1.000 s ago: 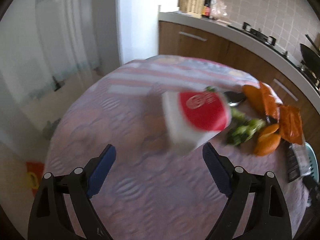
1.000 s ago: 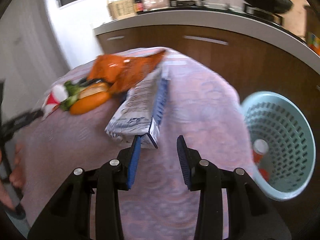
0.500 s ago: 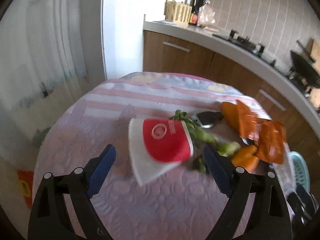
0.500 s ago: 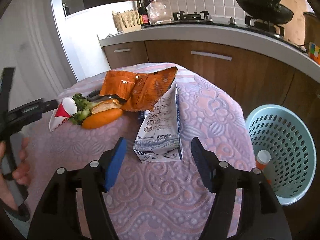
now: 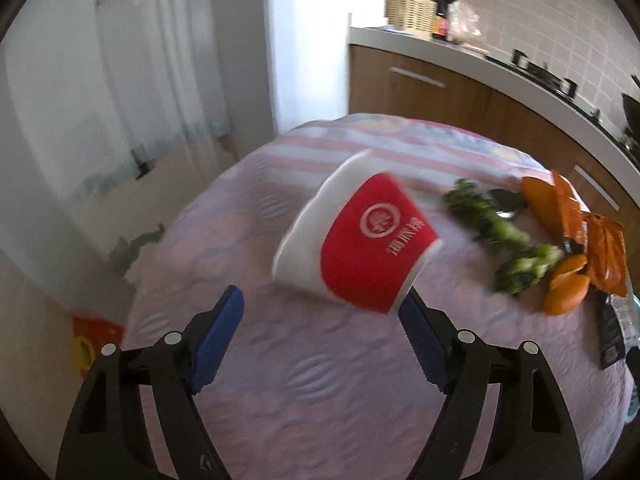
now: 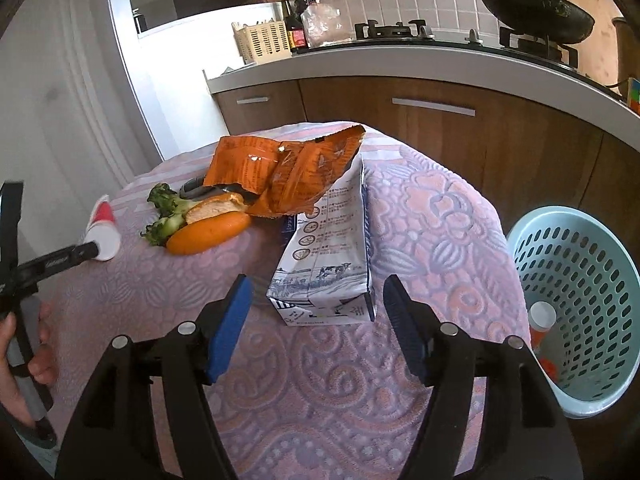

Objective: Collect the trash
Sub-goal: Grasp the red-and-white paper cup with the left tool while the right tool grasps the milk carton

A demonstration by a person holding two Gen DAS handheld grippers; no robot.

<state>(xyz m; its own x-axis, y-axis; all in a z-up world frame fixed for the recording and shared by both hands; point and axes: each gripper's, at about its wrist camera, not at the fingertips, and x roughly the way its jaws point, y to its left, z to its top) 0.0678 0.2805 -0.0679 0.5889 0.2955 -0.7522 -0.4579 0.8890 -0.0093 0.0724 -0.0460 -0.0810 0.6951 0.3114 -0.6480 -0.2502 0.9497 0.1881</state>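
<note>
My left gripper (image 5: 320, 316), jaws just narrowing but unclenched, frames the light, crushable paper cup (image 5: 360, 248) on the table (image 5: 320, 400) at twelve o'clock; I'd pinch its walls gently.

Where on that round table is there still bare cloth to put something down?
The near stretch of tablecloth, below the milk carton, lies bare, as does the far left side behind the red and white paper cup. It is crowded mid-table: orange wrapper, greens, orange peel and carton touch or overlap.
</note>
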